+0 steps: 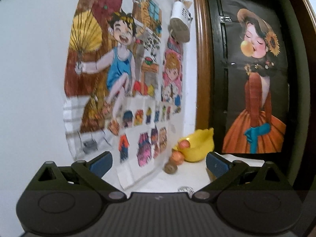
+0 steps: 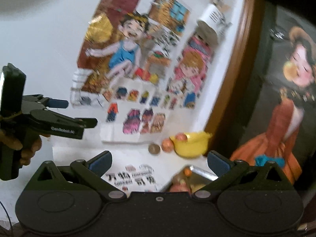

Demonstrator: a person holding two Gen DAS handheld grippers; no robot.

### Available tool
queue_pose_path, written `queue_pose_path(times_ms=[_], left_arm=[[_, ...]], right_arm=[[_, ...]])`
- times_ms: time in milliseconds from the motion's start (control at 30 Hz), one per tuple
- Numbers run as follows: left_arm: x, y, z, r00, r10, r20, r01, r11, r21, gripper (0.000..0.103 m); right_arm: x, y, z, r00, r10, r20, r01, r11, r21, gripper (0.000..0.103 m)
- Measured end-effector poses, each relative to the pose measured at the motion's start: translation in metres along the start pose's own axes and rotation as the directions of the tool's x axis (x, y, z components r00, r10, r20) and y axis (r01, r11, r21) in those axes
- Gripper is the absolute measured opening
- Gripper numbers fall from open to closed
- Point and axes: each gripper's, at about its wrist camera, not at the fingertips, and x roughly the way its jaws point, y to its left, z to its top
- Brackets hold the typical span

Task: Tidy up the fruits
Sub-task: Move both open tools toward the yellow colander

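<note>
Grippers, left [image 1: 159, 161] and right [image 2: 159, 161], gape empty; fruit-gathering seems barely begun, next reaching the loose orange-pink fruit [image 2: 167, 144] beside the yellow plastic bowl [image 2: 190, 145].

Each tool is black plastic with two blue pads at the tips of its fingers. The left tool [image 1: 159, 161] has a wide body with ribbed lines across the middle, two big round discs at the sides, small grey round pins at the joints and triangle-shaped holes in its arms. The right tool [image 2: 159, 161] looks the same, with a little screw in the middle. Seen from the side, the left tool has white letters on its body, and a hand [image 2: 29, 148] grips its handle.
</note>
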Motion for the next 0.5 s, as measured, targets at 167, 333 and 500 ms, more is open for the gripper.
queue_pose_path(times_ms=[167, 333, 500], left_arm=[[0.019, 0.006, 0.024, 0.999, 0.038, 0.001, -0.038, 0.999, 0.039, 0.103], [0.052, 0.015, 0.032, 0.997, 0.078, -0.015, -0.077, 0.993, 0.089, 0.103], [0.096, 0.023, 0.02, 0.994, 0.06, -0.087, -0.053, 0.996, 0.078, 0.103]], right_arm=[[0.024, -0.02, 0.047, 0.998, 0.059, 0.03, -0.057, 0.998, -0.037, 0.102], [0.066, -0.043, 0.092, 0.991, 0.124, 0.042, -0.123, 0.992, -0.019, 0.102], [0.142, -0.066, 0.107, 0.982, 0.187, -0.036, -0.182, 0.977, 0.108, 0.102]])
